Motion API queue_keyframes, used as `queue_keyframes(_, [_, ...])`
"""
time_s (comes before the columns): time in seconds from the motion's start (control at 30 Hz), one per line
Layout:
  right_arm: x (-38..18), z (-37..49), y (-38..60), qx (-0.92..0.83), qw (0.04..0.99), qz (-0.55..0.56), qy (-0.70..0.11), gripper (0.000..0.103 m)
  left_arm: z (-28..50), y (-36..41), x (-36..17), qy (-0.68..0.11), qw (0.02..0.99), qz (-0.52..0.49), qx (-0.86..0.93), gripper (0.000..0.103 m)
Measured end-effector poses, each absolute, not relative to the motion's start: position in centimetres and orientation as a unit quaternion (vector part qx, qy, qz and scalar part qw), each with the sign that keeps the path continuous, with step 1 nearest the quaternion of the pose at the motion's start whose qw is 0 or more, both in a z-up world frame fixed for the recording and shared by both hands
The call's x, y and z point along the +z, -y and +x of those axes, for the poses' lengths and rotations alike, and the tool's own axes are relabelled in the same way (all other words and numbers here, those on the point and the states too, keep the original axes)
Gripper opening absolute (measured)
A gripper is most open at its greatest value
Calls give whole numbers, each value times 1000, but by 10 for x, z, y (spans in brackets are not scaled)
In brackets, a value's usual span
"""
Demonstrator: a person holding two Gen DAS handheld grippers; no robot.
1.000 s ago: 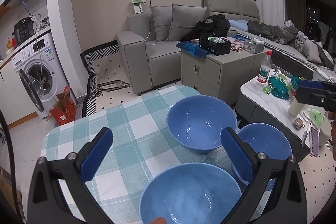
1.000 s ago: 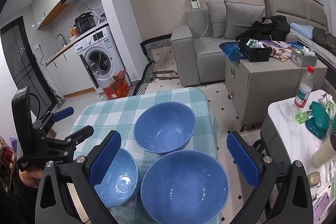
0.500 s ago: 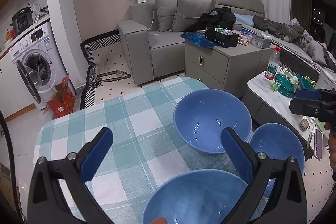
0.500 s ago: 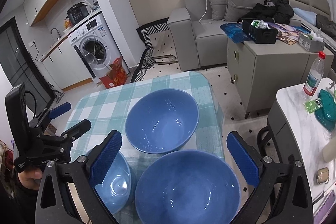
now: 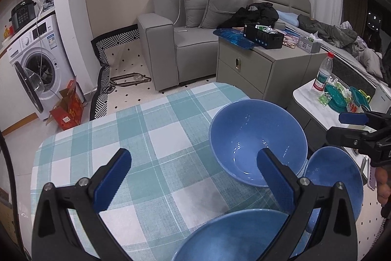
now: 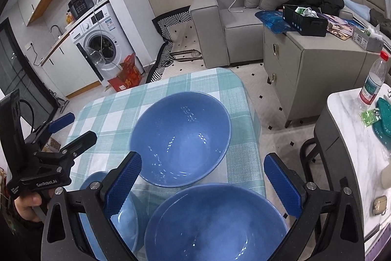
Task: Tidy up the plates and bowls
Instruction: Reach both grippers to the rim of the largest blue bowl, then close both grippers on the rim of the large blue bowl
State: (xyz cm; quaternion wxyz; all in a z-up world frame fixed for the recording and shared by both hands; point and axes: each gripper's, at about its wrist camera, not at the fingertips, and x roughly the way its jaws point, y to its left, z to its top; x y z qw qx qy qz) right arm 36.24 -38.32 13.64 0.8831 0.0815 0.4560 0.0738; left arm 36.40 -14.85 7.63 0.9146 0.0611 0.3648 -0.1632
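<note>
Three blue bowls stand close together on a table with a teal checked cloth [image 5: 136,138]. In the left wrist view the far bowl [image 5: 256,138] is ahead on the right. A second bowl [image 5: 334,177] sits at the right table edge, and a third [image 5: 232,236] lies low under my fingers. My left gripper [image 5: 193,168] is open and empty above the cloth. In the right wrist view my right gripper [image 6: 202,170] is open and empty above the gap between the far bowl [image 6: 180,136] and the near bowl [image 6: 215,221]. A smaller bowl [image 6: 122,219] lies lower left, partly hidden by a finger. The left gripper [image 6: 70,129] hovers at the table's left.
A marble side table [image 6: 347,119] with a water bottle [image 6: 372,80] and teal lids stands right of the table. A grey cabinet [image 6: 305,60], a sofa [image 5: 171,40], a washing machine [image 5: 36,60] and a red box [image 5: 69,107] on the floor lie beyond.
The right gripper has moved closer to the bowls, which now look larger. In the left view the bowls have slid down and to the right. Both grippers stay open.
</note>
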Motion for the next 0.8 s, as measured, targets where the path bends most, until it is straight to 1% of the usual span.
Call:
queue_keyframes(0.47, [107,389,385,65,866,90,-487,101,390,156,59,-398,902,63,-158,102])
queue_keyframes(0.57, [104,391,385,64,865,87,-490,98,393,158,56,-404,898,68,-161,102])
queue_keyframes(0.67, [99,395,385,64,862,87,-496,93,396,160,54,-406,897,75,-161,102])
queue_keyframes(0.73, [96,397,385,63,859,86,-500,88,398,161,52,-410,894,77,-161,100])
queue_keyframes(0.8, [93,398,385,62,858,85,-503,86,400,163,49,-416,891,79,-163,97])
